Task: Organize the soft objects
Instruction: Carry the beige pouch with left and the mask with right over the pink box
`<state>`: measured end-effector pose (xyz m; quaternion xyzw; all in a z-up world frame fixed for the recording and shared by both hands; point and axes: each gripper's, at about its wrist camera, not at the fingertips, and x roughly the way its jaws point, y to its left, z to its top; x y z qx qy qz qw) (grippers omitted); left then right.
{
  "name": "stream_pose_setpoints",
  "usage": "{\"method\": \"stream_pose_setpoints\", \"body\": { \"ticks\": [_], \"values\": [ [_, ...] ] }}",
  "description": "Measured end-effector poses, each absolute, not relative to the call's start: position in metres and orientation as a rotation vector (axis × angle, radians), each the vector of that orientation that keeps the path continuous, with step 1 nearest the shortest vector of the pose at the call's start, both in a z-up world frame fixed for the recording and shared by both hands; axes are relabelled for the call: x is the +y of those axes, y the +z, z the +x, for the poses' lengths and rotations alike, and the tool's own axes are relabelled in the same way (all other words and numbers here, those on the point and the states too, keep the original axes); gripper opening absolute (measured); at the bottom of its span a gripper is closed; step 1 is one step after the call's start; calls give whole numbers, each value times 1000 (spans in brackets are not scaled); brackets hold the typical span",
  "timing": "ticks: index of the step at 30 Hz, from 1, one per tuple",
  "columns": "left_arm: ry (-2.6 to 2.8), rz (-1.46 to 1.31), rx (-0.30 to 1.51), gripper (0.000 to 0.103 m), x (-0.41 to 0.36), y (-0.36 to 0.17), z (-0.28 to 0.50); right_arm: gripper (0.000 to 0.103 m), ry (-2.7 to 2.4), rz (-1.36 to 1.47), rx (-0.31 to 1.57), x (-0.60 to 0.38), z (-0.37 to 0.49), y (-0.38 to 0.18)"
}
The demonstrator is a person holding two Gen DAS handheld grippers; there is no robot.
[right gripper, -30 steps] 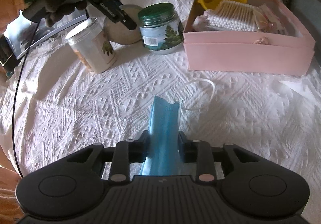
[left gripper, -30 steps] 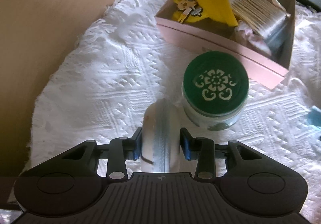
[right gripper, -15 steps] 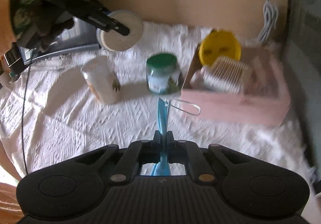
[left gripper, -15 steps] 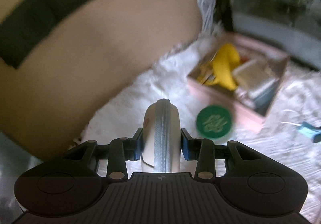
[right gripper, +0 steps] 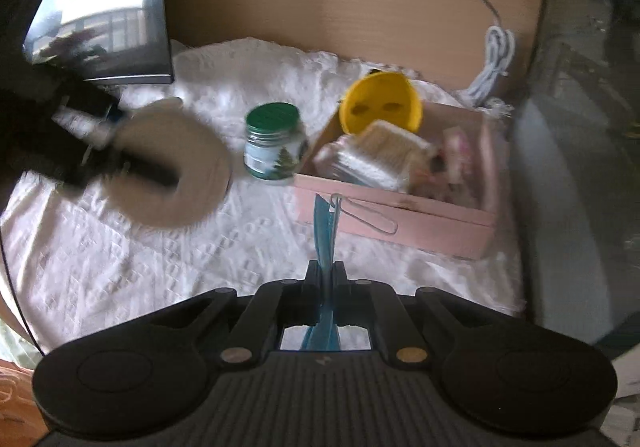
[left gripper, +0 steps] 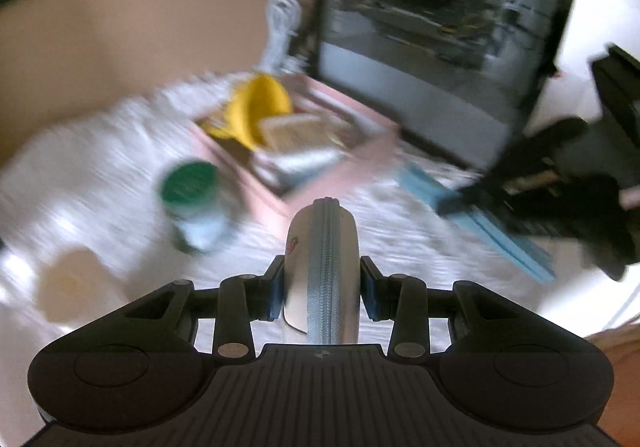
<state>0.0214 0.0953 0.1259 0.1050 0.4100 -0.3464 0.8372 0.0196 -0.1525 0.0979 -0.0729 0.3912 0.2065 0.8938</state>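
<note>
My left gripper (left gripper: 322, 293) is shut on a round white zippered pouch (left gripper: 324, 247) and holds it in the air above the white cloth. In the right wrist view the same pouch (right gripper: 188, 183) appears blurred at the left, with the left gripper (right gripper: 160, 171) across it. My right gripper (right gripper: 325, 275) is shut on a folded blue face mask (right gripper: 325, 227), whose white ear loop (right gripper: 372, 221) dangles in front of the pink box (right gripper: 400, 213). From the left wrist, the mask (left gripper: 480, 225) hangs from the right gripper (left gripper: 446, 207) at the right.
The pink box (left gripper: 360, 159) holds a yellow round piece (right gripper: 380, 107) and a pack of cotton swabs (right gripper: 380, 155). A green-lidded jar (right gripper: 274, 147) stands left of it, and a white jar (left gripper: 76, 283) sits nearer. A coiled white cable (right gripper: 496, 59) and a dark screen (right gripper: 108, 19) are behind.
The right jaws closed on the blue mask and lifted it off the cloth. The left gripper rose and swung right with the pouch, from over the green jar towards the pink box.
</note>
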Motion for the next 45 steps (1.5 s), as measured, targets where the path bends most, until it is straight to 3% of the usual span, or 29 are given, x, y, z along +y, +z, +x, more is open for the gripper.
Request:
{"method": "stream_pose_setpoints", "body": {
  "ticks": [6, 10, 19, 24, 31, 35, 39, 42, 45],
  "values": [
    [-779, -38, 887, 42, 74, 101, -5, 5, 396, -144, 790, -185, 18, 107],
    [-767, -176, 787, 42, 58, 102, -1, 5, 370, -139, 747, -205, 13, 107],
    [-731, -345, 608, 42, 7, 118, 122, 5, 277, -48, 742, -224, 13, 93],
    [-555, -319, 788, 47, -6, 84, 179, 5, 263, -19, 713, -218, 28, 100],
    [-483, -244, 642, 60, 10, 69, 164, 5, 250, -36, 608, -192, 132, 141],
    [-475, -323, 643, 60, 16, 63, 174, 5, 166, -88, 555, -158, 201, 128],
    [-469, -373, 629, 54, 40, 69, 158, 6, 175, -52, 663, -147, 246, 85],
    [-482, -373, 616, 53, 55, 76, 138, 13, 202, 41, 756, -159, 253, 67],
    [-511, -346, 618, 50, 56, 78, 118, 32, 197, 125, 734, -176, 237, 77]
  ]
}}
